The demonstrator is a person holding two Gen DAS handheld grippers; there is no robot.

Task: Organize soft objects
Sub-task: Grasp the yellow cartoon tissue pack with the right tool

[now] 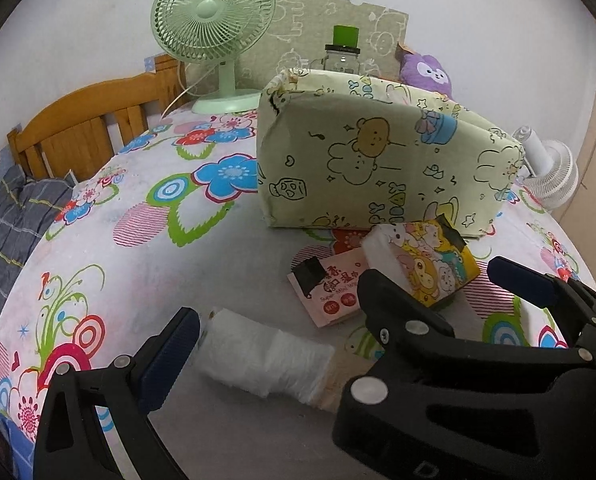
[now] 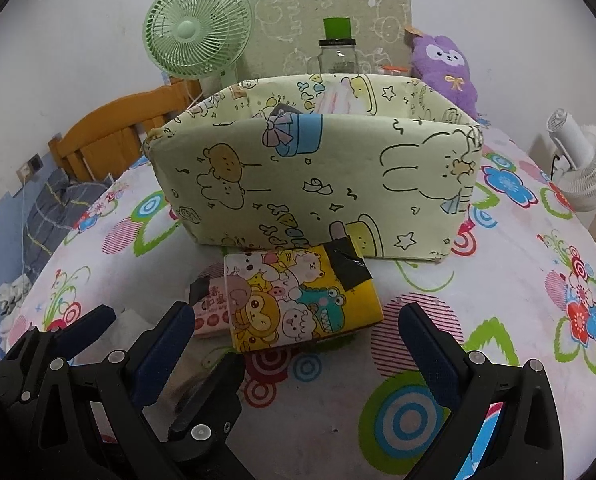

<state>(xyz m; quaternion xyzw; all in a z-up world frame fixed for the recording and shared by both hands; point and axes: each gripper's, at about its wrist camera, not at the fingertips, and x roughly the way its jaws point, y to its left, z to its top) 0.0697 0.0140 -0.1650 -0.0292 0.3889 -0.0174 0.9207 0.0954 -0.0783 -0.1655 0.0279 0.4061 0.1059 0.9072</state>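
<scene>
On the bed (image 2: pixel 498 288), with its flowered sheet, stands a pale green fabric box (image 2: pixel 318 184) printed with bears, rabbits and letters I can only partly read, something like "HAPPY". Just in front of it lies a yellow tissue pack (image 2: pixel 298 300) covered in cartoon animals, a patch of black tape on its far corner. Half under its left edge sits a pink wipes pack (image 1: pixel 330 292) with Chinese characters and the words "Super Mini", the rest cut off. Nearer still lies a white rolled cloth (image 1: pixel 265 356). The left tool (image 1: pixel 285 344) hangs low over that roll, its blue-padded fingers wide apart with the roll lying between them, untouched. The right tool (image 2: pixel 293 340) is also spread, hovering just short of the yellow pack and gripping nothing. Something pink shows inside the box. Behind it are a green fan (image 2: pixel 197 28), a glass jar (image 2: pixel 337 56) with a green cap, a purple plush toy (image 2: pixel 446 68), and a white fan (image 2: pixel 582 160) off to the right.
</scene>
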